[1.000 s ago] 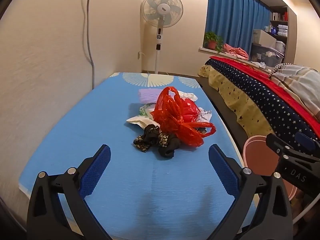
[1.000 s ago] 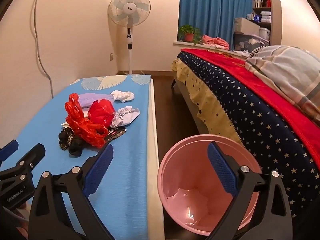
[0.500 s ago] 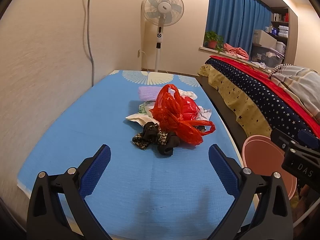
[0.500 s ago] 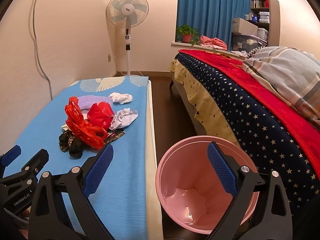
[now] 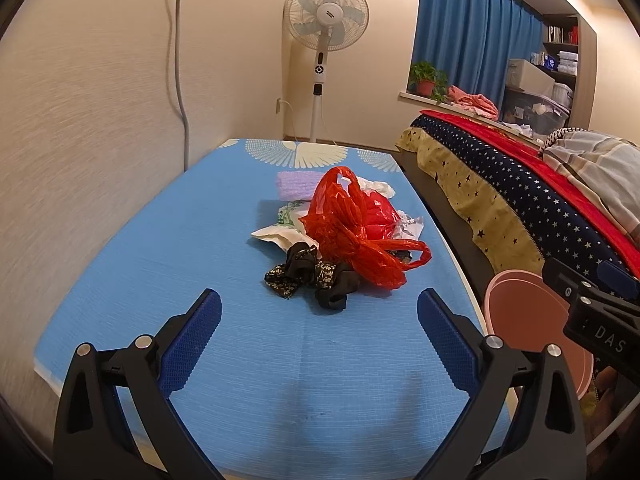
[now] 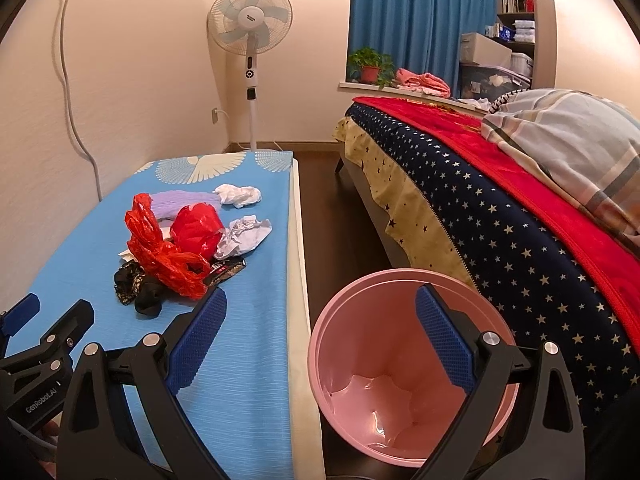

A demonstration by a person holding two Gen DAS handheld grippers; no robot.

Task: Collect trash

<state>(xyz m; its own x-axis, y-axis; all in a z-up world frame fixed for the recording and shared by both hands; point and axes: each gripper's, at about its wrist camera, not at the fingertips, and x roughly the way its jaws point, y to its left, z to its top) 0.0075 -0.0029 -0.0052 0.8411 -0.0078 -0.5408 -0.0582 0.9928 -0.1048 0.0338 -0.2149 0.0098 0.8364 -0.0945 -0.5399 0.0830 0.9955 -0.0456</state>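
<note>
Left gripper hovers over the near end of the blue mat, jaws wide, nothing in them. Trash pile mid-mat: red plastic bag, black scrunchie, crumpled white paper. Right gripper, jaws wide and empty too, hangs above the pink bin, on the floor right of the mat.

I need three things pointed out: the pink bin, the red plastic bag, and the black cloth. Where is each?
pink bin [image 6: 404, 408], right wrist view, on its inner wall.
red plastic bag [image 5: 344, 232], left wrist view, on its crumpled middle.
black cloth [image 5: 304, 272], left wrist view, on its bunched centre.
</note>
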